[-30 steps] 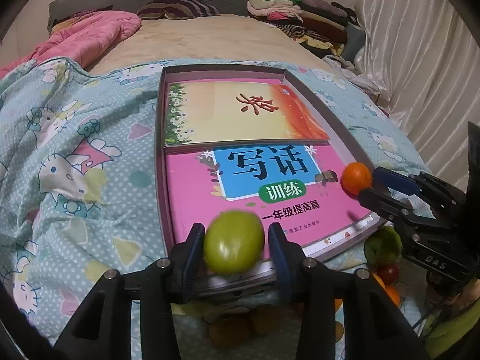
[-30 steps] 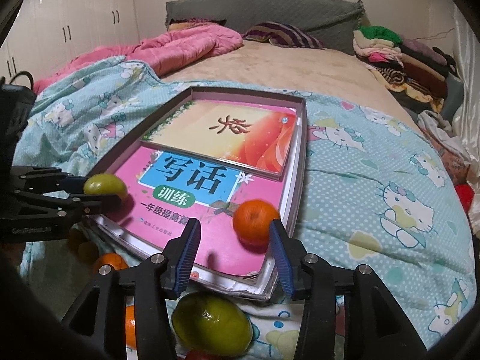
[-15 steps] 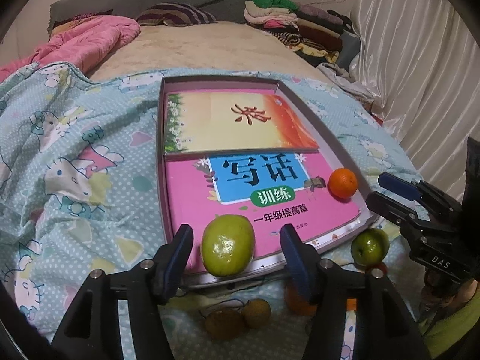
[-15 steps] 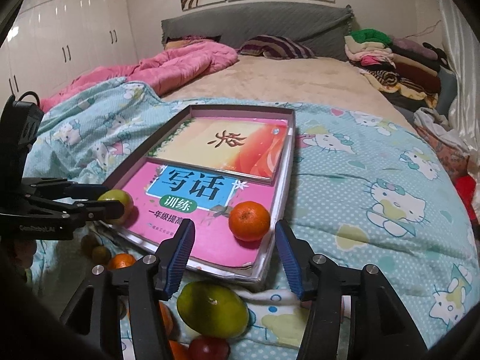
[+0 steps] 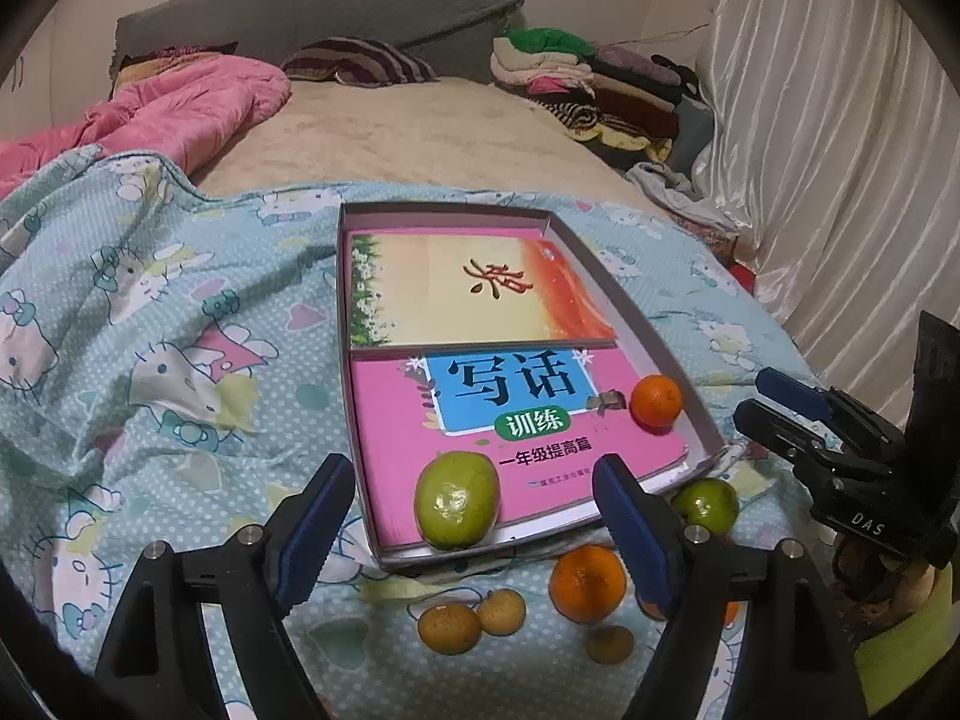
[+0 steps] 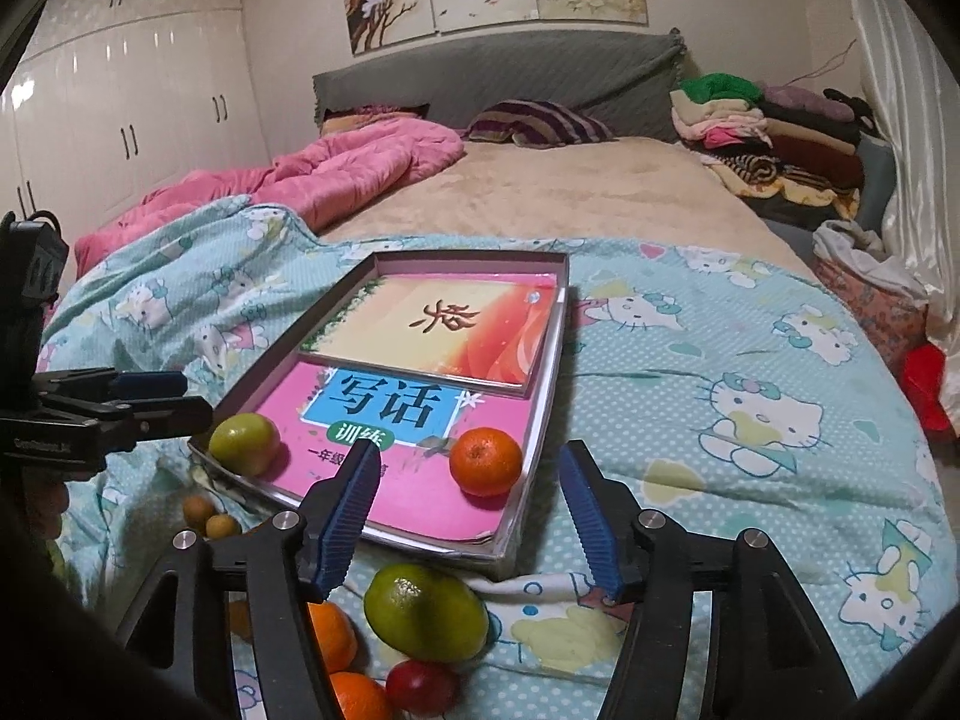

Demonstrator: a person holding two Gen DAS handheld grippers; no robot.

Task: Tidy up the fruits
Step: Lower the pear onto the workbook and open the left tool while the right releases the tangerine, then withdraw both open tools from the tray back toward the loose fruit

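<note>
Left wrist: left gripper (image 5: pixel 474 516) jaws opening, green fruit (image 5: pixel 457 500) released, resting on pink book (image 5: pixel 396 420) in tray (image 5: pixel 624 300). Right wrist: right gripper (image 6: pixel 468 516) jaws opening, orange (image 6: pixel 485 461) freed near tray's edge. Retreat straight, avoid nudging either fruit.

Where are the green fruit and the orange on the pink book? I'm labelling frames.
green fruit (image 5: pixel 457 501), left wrist view, middle of its skin.
orange (image 6: pixel 485 461), right wrist view, middle of its peel.
</note>
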